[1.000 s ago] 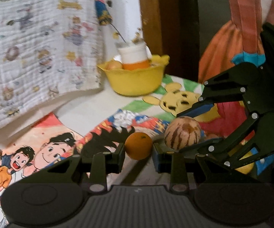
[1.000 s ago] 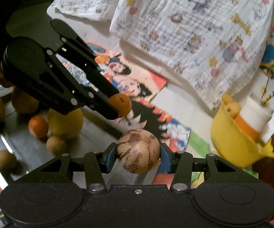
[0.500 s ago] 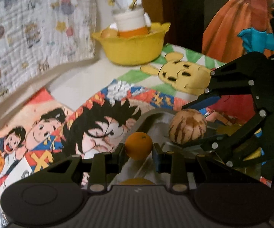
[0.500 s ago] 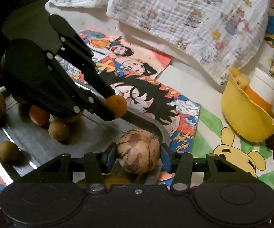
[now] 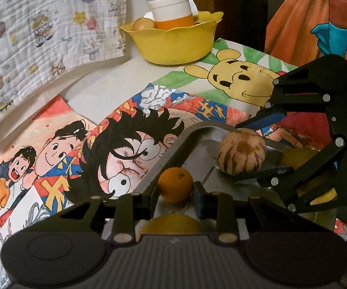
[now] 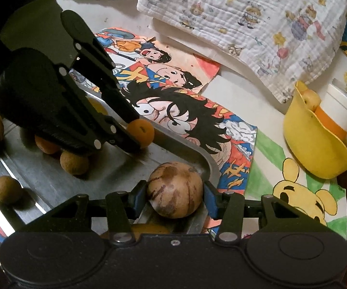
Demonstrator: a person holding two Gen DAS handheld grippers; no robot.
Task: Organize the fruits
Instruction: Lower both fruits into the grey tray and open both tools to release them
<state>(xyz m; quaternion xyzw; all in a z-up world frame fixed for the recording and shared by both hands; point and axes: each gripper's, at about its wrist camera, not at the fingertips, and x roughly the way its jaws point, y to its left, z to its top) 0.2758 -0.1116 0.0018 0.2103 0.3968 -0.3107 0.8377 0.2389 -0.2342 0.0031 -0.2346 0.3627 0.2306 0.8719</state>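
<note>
Each gripper clamps fruit over the tray [image 6: 188, 144]: left gripper [image 5: 175, 193] an orange [image 5: 175, 184], right gripper [image 6: 175, 201] a striped fruit [image 6: 175, 192]; both should lower before releasing, the bowl [image 5: 173, 45] at 12 o'clock.

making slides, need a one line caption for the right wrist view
Right gripper holds a striped brown fruit over the metal tray while the left gripper carries a small orange.
</note>
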